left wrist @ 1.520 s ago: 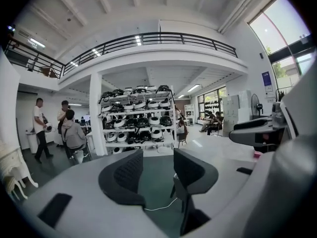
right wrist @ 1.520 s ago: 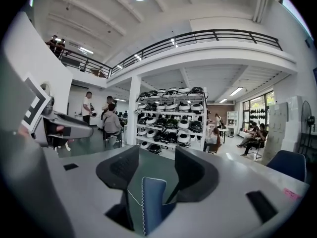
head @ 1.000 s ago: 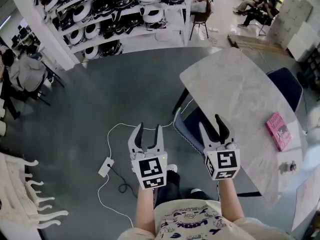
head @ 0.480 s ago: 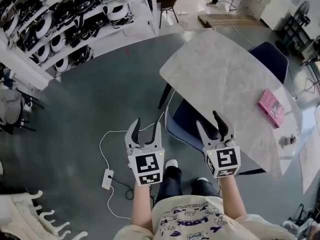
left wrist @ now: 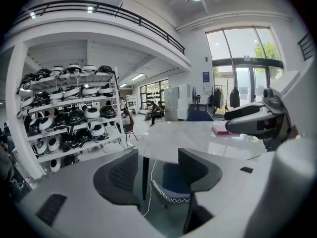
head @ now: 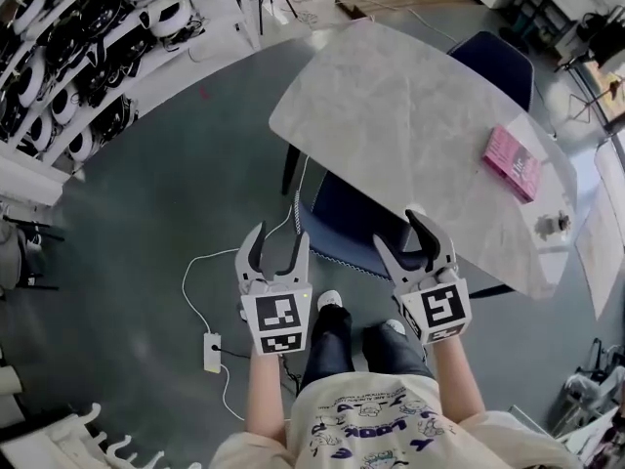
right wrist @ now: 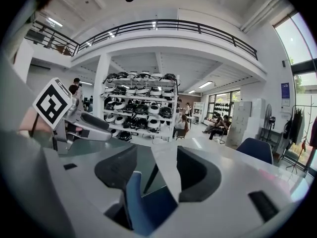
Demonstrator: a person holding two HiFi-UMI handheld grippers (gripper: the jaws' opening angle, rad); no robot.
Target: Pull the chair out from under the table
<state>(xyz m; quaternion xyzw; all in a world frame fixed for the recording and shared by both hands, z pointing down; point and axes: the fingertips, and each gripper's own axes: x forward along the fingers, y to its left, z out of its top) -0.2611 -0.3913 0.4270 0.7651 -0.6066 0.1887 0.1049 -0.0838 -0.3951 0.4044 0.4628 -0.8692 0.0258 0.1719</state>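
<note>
A dark blue chair (head: 337,225) is tucked under the near edge of the grey marble table (head: 391,106). My left gripper (head: 278,237) hovers just left of the chair's back, over the floor. Its jaws are opening with nothing between them, and the chair (left wrist: 171,182) shows beyond the gap. My right gripper (head: 408,237) is above the chair's back rim, by the table edge. Its jaws are opening too. The blue backrest (right wrist: 143,202) fills the low part of the gap, and the pads do not press on it.
A pink book (head: 513,162) and a small object (head: 550,225) lie on the table's right end. A second blue chair (head: 493,62) stands at the far side. A white power strip (head: 212,352) and cable lie on the floor. Helmet shelves (head: 88,57) stand at far left.
Both grippers have come forward and down toward the chair and table edge, the left one further. Both pairs of jaws stand a little wider. The table now lies closer.
</note>
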